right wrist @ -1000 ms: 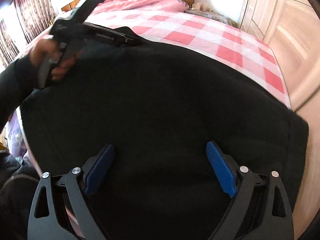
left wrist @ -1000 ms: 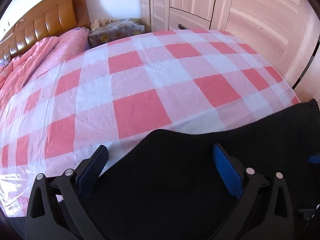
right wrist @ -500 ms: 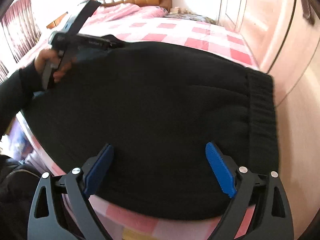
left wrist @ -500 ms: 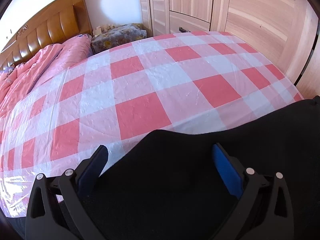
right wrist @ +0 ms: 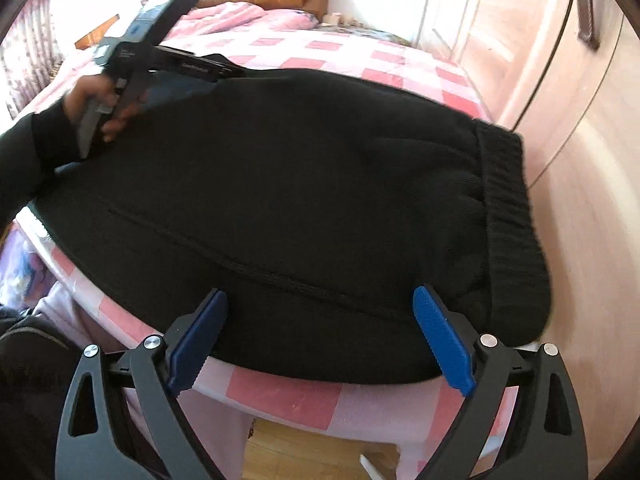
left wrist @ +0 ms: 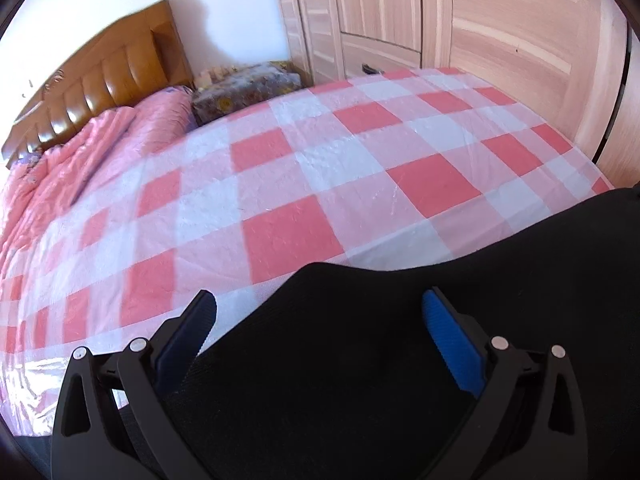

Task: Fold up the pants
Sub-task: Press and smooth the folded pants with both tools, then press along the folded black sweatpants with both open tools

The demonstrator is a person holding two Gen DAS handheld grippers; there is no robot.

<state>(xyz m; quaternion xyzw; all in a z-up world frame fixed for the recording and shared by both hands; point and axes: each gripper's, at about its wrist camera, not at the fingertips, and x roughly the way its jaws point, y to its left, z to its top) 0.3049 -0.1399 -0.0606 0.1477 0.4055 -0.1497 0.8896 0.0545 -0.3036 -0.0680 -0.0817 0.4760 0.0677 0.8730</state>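
Note:
Black pants lie spread on the pink and white checked bed cover, with the ribbed waistband at the right near the bed's corner. In the left wrist view the pants fill the lower right. My left gripper is open, its fingers over the pants' far edge; it also shows in the right wrist view, hand-held at the upper left. My right gripper is open and empty, just above the pants' near edge.
The bed cover stretches ahead to a pink quilt and a brown headboard. A wooden wardrobe stands along the right. A patterned box sits beside the bed. Wooden floor shows below the bed's edge.
My right gripper has pulled back towards the bed's near edge, so the waistband and the floor came into view. My left gripper has stayed open over the pants and lifted slightly.

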